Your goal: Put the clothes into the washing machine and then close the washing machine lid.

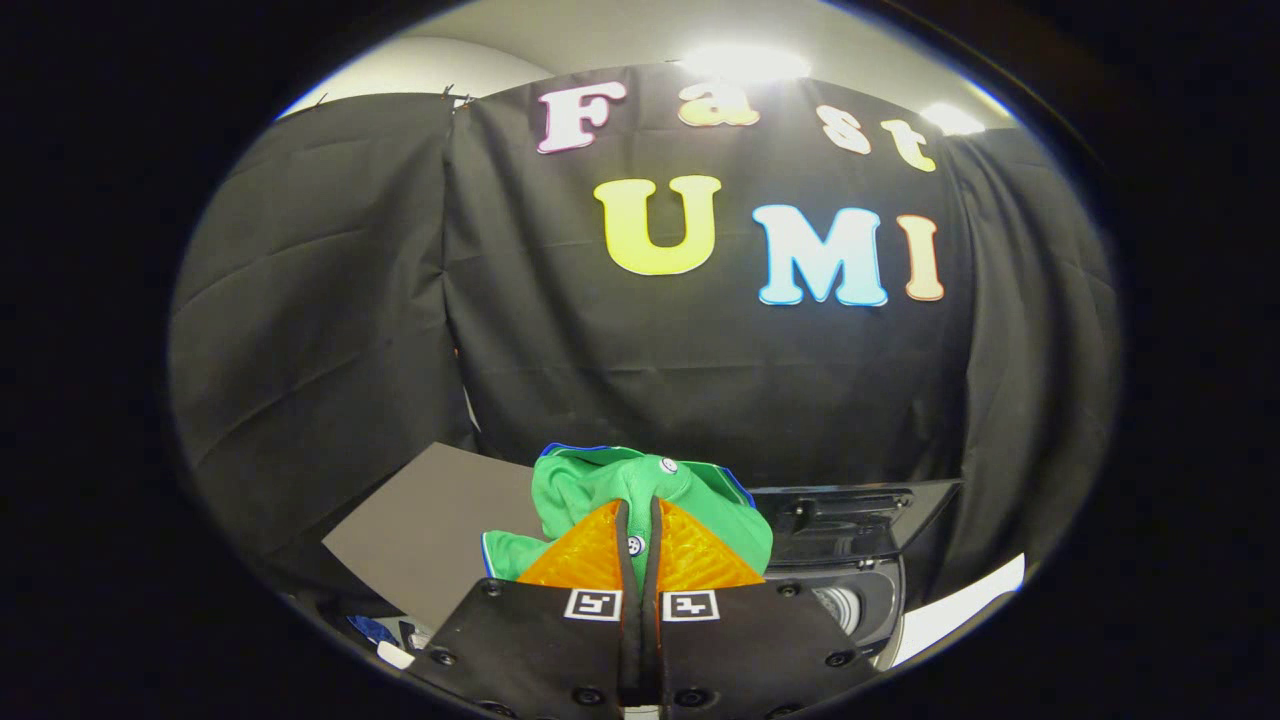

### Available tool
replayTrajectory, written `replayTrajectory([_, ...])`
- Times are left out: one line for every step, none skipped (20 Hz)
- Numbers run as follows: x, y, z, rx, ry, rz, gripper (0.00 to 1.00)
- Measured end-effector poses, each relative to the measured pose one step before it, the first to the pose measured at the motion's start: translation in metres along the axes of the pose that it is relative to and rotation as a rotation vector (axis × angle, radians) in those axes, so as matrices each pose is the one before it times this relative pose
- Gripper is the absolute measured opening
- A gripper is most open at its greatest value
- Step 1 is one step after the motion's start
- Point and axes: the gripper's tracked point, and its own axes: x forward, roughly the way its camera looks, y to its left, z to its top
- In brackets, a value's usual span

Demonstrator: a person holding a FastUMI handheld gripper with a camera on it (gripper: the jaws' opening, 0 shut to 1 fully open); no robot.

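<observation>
My gripper is shut on a green garment with blue trim and small white buttons. The cloth bunches up over and around the two fingers, pinched in the narrow gap between them, and it hangs lifted in front of the booth's black wall. Just beyond the fingers to the right, lower down, sits the dark washing machine. Its dark lid stands raised, with a round part beneath it. The garment hides whatever lies directly ahead of the fingers.
A flat grey board lies to the left of the garment. Below it, near the fingers' left side, some blue and white items peek out. A pale surface runs to the right of the machine.
</observation>
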Motion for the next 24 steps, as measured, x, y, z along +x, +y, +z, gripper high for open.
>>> replayTrajectory([-0.00121,-0.01299,-0.00395,0.00357,0.00476,-0.00905,0.01])
replayTrajectory([-0.00027,-0.01337,-0.00218,0.00556,0.00410,-0.00965,0.01])
replayTrajectory([-0.00041,-0.01392,-0.00278,0.00720,0.00116,-0.00744,0.01])
replayTrajectory([-0.00043,-0.01276,-0.00041,0.00764,0.00225,-0.00638,0.01])
replayTrajectory([0.00030,-0.01316,-0.00240,0.00610,0.00374,-0.00786,0.01])
replayTrajectory([0.00006,-0.01278,-0.00167,0.00564,0.00436,-0.00667,0.01])
replayTrajectory([0.00105,-0.01145,-0.00180,0.00291,0.00220,-0.00751,0.01])
replayTrajectory([0.00180,-0.01339,-0.00084,0.00209,0.00180,-0.01122,0.01])
replayTrajectory([0.00223,-0.01251,-0.00291,0.00392,0.00332,-0.00855,0.01])
replayTrajectory([0.00278,-0.01209,-0.00293,0.00445,0.00488,-0.00927,0.01])
replayTrajectory([0.00283,-0.01189,-0.00501,0.00258,0.00685,-0.01007,0.01])
replayTrajectory([0.00435,-0.01152,-0.00534,0.00003,0.00928,-0.01003,0.01])
replayTrajectory([0.00435,-0.01090,-0.00602,-0.00085,0.01008,-0.01129,0.01])
replayTrajectory([0.00439,-0.01034,-0.00661,0.00226,0.01233,-0.00741,0.01])
replayTrajectory([0.00651,-0.00821,-0.00756,0.00325,0.01439,-0.00174,0.01])
replayTrajectory([0.00614,-0.00823,-0.00798,-0.00132,0.01515,-0.00338,0.01])
replayTrajectory([0.00671,-0.00660,-0.00927,-0.00671,0.01805,-0.00310,0.01])
replayTrajectory([0.00692,-0.00629,-0.00890,-0.00633,0.01447,-0.00294,0.01])
replayTrajectory([0.00699,-0.00588,-0.00932,-0.00172,0.01603,0.00078,0.01])
replayTrajectory([0.00816,-0.00438,-0.00833,0.00528,0.01412,0.00279,0.01])
replayTrajectory([0.00820,-0.00394,-0.00962,0.00794,0.01419,0.00740,0.01])
replayTrajectory([0.00769,-0.00320,-0.00816,0.00521,0.01115,0.00829,0.01])
replayTrajectory([0.00821,-0.00344,-0.00911,-0.00114,0.01140,0.00284,0.01])
replayTrajectory([0.00855,-0.00458,-0.00856,-0.00569,0.01594,-0.00289,0.01])
